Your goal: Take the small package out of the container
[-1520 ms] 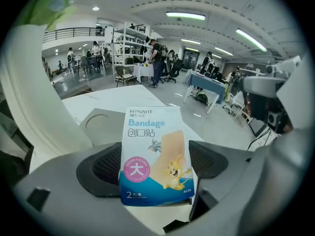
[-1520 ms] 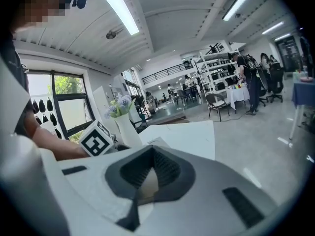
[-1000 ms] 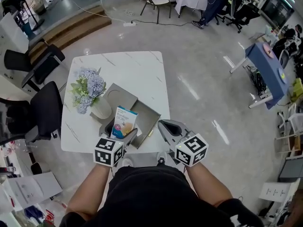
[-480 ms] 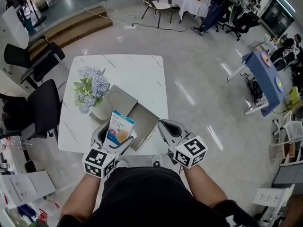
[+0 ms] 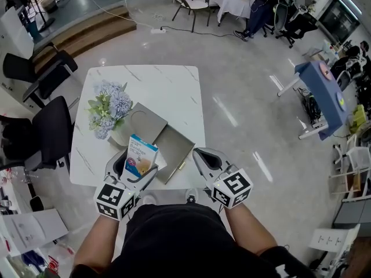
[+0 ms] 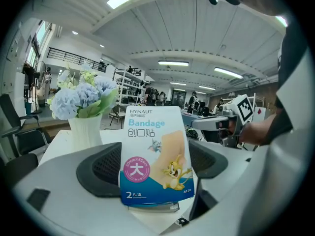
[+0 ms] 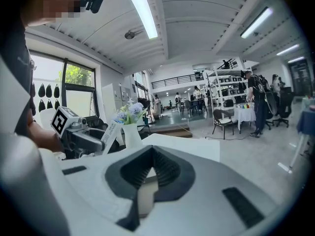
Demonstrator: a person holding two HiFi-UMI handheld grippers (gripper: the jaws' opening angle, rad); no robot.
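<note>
The small package is a white and blue bandage box with a cartoon picture. It stands upright between the jaws of my left gripper, which is shut on it, just left of the container. In the left gripper view the package fills the middle, and my left gripper clamps its lower part. The container is an open grey box with its lid lying beside it on the white table. My right gripper is shut on nothing at the table's near edge, right of the container. The right gripper view shows its jaws closed together.
A white vase of blue flowers stands just left of the container's lid. Black office chairs sit off the table's left side. The floor to the right is polished and open, with desks and a person far back.
My left gripper has carried the package left and back toward the person's body, away from the container. The right gripper has stayed about where it was.
</note>
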